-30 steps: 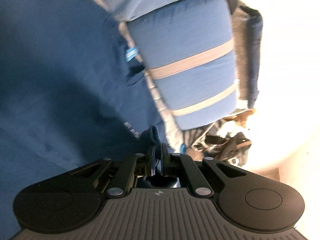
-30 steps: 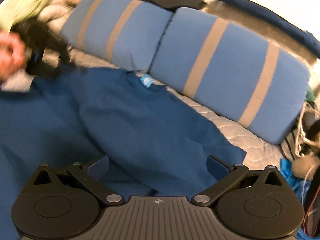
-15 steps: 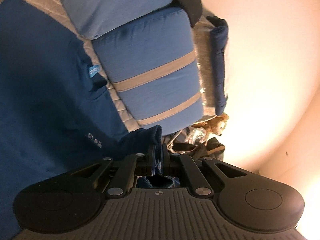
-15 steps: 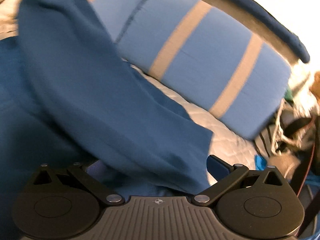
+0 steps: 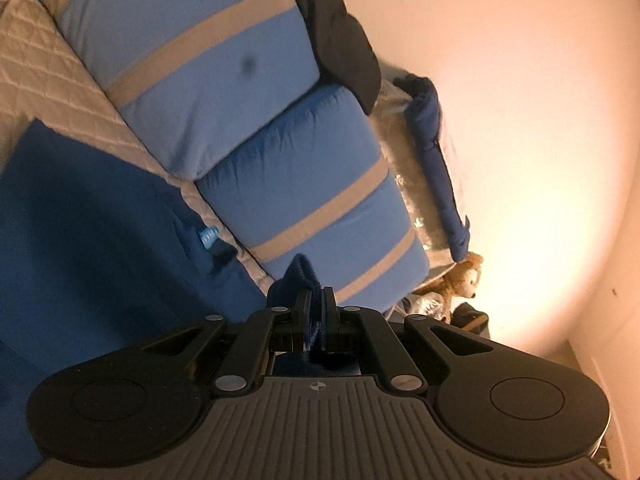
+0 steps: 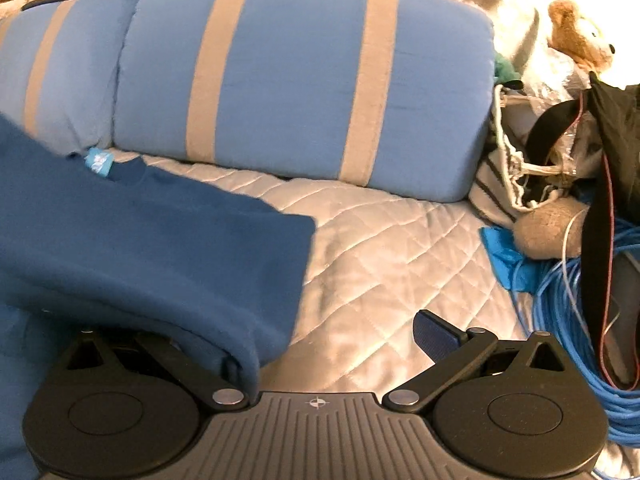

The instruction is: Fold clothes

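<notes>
Pinching ribbed sweater (image 5: 100, 240) cuff, left tongs (image 5: 318, 300); right tongs (image 6: 320, 336) wide, fleece-draped.

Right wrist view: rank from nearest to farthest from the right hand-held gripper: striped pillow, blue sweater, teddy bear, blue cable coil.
From the right hand-held gripper:
1. Blue sweater, draped over its left finger.
2. Blue cable coil, on the right, just beyond the right finger.
3. Striped pillow, straight ahead across the quilt.
4. Teddy bear, far upper right, behind the pillow's end.
</notes>
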A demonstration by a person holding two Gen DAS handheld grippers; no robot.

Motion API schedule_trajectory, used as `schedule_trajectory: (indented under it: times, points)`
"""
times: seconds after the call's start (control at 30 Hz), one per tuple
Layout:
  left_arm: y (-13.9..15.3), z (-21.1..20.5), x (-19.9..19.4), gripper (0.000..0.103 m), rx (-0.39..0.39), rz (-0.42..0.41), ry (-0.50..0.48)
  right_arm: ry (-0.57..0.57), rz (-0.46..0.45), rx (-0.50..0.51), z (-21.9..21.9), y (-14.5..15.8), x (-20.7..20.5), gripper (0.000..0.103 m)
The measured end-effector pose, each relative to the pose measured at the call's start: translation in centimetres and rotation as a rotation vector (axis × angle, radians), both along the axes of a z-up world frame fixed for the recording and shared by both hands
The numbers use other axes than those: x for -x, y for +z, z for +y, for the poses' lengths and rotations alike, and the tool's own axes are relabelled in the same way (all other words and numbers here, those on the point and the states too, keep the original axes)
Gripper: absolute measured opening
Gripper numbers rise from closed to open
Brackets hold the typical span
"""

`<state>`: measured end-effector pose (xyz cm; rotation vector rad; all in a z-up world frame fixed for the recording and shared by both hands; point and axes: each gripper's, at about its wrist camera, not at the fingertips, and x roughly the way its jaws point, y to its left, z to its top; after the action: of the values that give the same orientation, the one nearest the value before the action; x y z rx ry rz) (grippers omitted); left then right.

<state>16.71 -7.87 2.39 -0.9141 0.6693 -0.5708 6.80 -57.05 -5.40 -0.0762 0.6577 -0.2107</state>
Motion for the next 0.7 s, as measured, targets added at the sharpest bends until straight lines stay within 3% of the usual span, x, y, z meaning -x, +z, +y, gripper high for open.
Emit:
schedule_trajectory:
  times: [0.2,0.5,0.6,0.7]
  points:
    - [-0.4,1.6,0.2,0.004,-0.052,0.012,0.068,0.022,0.001,0.057,0.1,0.1,-0.5,0.103]
    - [-1.1,3.5,0.0,0.004,-0.115,0.025,0.084,0.121,0.059,0.162,1.5,-1.4,-0.5,0.102]
    - [-1.8,4.4,-0.1,0.004,-0.136,0.058,0.087,0.187,0.087,0.170,1.9,-1.8,0.0,0.092]
    - [-2.8,5.3,-0.2,0.004,-0.165,0.100,0.078,0.257,0.110,0.173,2.5,-2.2,0.6,0.071]
